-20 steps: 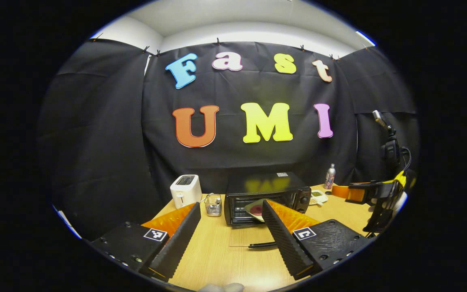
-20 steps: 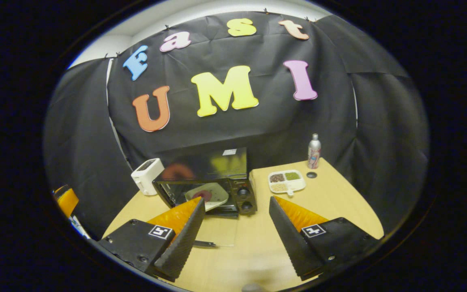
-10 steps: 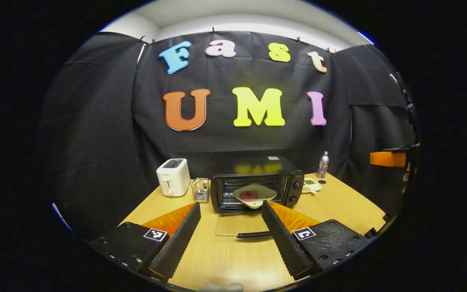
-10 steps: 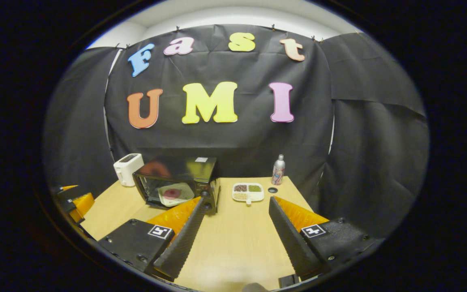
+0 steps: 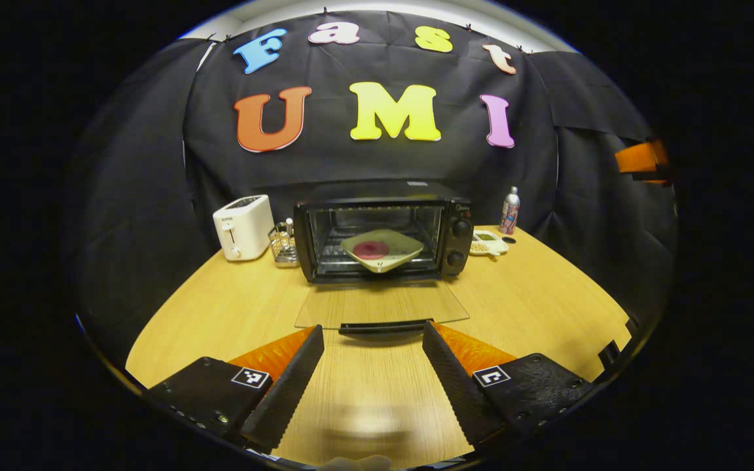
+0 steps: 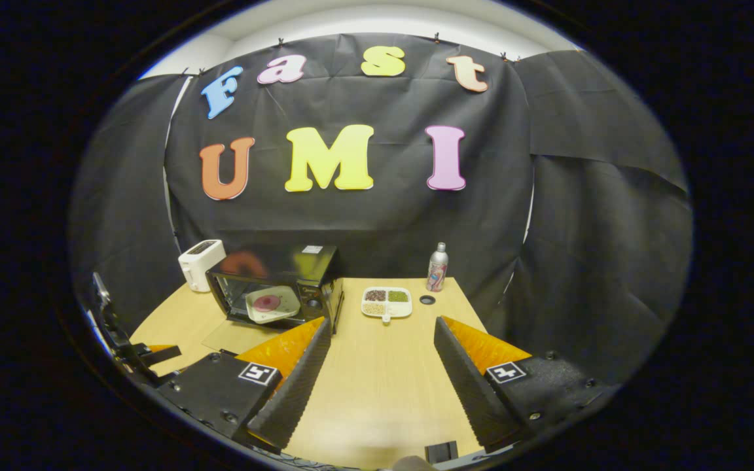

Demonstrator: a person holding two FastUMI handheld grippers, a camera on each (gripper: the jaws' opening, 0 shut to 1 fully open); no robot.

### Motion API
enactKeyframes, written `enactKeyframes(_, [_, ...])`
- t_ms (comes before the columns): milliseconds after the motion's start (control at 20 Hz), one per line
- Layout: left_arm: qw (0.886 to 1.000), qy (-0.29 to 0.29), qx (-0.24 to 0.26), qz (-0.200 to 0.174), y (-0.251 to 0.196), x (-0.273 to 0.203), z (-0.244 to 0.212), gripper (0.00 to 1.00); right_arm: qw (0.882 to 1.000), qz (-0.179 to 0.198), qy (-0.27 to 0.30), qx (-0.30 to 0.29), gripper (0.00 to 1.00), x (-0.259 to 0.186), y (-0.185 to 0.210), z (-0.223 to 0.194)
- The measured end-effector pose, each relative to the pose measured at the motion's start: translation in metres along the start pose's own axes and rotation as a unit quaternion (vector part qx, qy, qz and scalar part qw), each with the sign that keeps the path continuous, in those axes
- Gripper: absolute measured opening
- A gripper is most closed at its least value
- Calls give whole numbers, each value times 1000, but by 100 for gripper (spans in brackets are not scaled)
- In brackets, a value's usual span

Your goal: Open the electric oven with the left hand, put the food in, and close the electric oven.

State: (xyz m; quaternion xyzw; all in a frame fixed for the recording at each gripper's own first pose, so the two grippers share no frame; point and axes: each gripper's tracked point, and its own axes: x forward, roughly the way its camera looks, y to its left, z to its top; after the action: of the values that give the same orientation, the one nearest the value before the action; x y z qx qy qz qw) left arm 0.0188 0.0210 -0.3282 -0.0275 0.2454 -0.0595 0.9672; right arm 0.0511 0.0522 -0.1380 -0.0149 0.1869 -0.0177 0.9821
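Now, left to right: left tool (image 5: 372, 366), jaws apart and empty, has dropped in behind the door handle (image 5: 385, 328); plate of food (image 5: 381, 249) sits inside the open electric oven (image 5: 382, 230); right tool (image 6: 380, 369), also apart, has backed off. Closing comes next.

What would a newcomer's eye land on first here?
The oven at the back middle of the table, its glass door folded flat toward the camera and a plate with a red disc inside. Next, the left gripper, open just short of the door handle. A white toaster stands to the oven's left.
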Motion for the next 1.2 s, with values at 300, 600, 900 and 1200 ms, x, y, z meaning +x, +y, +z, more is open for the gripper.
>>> enactKeyframes(300, [998,57,-3,-4,-19,43,-52,97,1000,-10,18,-14,96,0,-19,-2])
enactKeyframes(600, [997,77,-6,5,-21,86,-68,98,999,-27,29,-7,96,3,-35,-3])
enactKeyframes(900, [997,81,-2,9,-16,111,-71,97,998,-36,48,1,100,8,-42,-12])
enactKeyframes(1200, [996,83,-10,11,-14,122,-65,97,998,-28,53,5,96,16,-37,-13])
